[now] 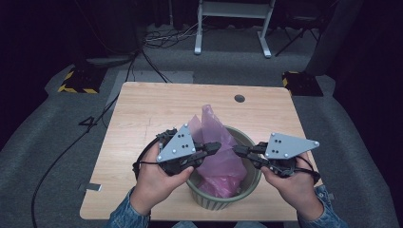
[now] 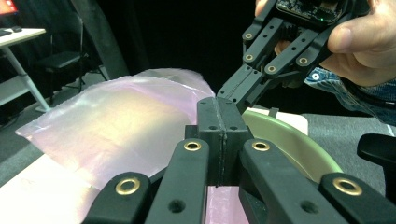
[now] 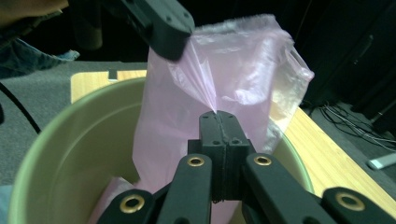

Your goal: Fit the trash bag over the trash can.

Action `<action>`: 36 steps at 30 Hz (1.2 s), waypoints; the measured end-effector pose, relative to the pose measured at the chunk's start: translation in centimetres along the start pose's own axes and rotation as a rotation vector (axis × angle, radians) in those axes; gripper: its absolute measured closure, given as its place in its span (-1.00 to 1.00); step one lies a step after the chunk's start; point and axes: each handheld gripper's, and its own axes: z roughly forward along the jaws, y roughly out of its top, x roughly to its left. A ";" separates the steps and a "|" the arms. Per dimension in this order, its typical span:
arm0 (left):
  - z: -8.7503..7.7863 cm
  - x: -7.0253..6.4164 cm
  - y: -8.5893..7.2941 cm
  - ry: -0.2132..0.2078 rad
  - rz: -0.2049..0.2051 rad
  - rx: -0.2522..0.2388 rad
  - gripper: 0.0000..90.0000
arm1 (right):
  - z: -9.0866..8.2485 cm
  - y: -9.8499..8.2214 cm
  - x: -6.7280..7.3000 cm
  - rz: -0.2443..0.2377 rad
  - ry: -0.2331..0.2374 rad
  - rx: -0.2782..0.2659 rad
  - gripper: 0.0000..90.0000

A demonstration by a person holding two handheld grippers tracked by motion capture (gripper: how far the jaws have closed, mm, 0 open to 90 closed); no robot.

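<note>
A pink plastic bag (image 1: 214, 128) stands half inside a pale green round bin (image 1: 250, 183) near the front edge of the wooden table (image 1: 142, 109). My left gripper (image 1: 216, 147) reaches over the bin's left rim, its jaws shut on the bag's film. My right gripper (image 1: 236, 149) comes in from the right, tip almost meeting the left one. In the right gripper view the right gripper (image 3: 218, 114) pinches the bag (image 3: 233, 70), and the film pulls taut up to the left gripper (image 3: 170, 39). In the left gripper view the shut left gripper (image 2: 218, 100) lies against the bag (image 2: 116, 121).
A round cable hole (image 1: 239, 99) is set in the table's far edge. Cables run across the grey floor at the left (image 1: 71, 142), and a white desk frame (image 1: 233, 19) stands behind the table. The bin's rim (image 2: 289, 140) curves under both grippers.
</note>
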 end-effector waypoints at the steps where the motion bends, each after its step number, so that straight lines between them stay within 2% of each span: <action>1: -0.1 0.1 0.0 0.005 -0.002 0.002 1.00 | -0.1 -0.1 -0.1 -0.003 -0.009 0.003 1.00; 12: -1.4 1.1 -0.7 0.098 -0.009 0.015 1.00 | -1.8 -1.6 -0.9 0.044 -0.037 0.023 1.00; 18: -3.0 2.3 -2.0 0.169 -0.048 0.023 1.00 | -3.5 -3.4 -1.5 0.094 -0.063 0.033 1.00; 24: -4.4 3.2 -3.4 0.222 -0.082 0.035 1.00 | -4.8 -5.5 -1.9 0.142 -0.078 0.053 1.00; 32: -7.3 4.5 -5.1 0.312 -0.132 0.032 1.00 | -7.5 -8.5 -2.7 0.210 -0.129 0.079 1.00; 36: -8.3 4.5 -6.0 0.341 -0.144 0.041 1.00 | -8.4 -9.6 -2.3 0.222 -0.124 0.096 1.00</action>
